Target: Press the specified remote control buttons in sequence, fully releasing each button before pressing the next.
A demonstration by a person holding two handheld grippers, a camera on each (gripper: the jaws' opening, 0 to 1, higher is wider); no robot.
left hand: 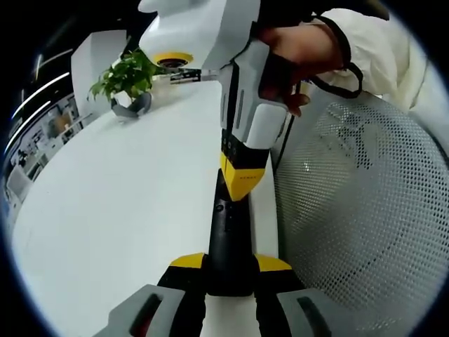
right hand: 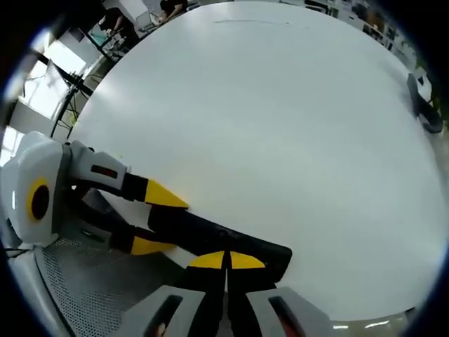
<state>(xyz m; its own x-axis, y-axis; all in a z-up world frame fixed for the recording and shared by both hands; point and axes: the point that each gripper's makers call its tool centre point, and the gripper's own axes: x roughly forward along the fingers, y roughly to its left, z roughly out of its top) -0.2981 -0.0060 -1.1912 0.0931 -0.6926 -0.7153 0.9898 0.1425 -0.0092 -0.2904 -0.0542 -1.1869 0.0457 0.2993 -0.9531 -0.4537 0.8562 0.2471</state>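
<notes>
Remote (left hand: 228,242): we see it black, at the white table (left hand: 126,210) edge, beside a mesh chair (left hand: 365,210).
Left gripper (left hand: 230,270): we see its jaws clamped on the remote's near end.
Right gripper (right hand: 226,261): we see its yellow tips together, touching the remote's top.
Plant (left hand: 126,77): far across the table.

White table (left hand: 119,203), surface mostly bare from where I hold the grippers. Black remote (left hand: 228,242) at its near edge. Potted plant (left hand: 130,84) sits at the far end.
</notes>
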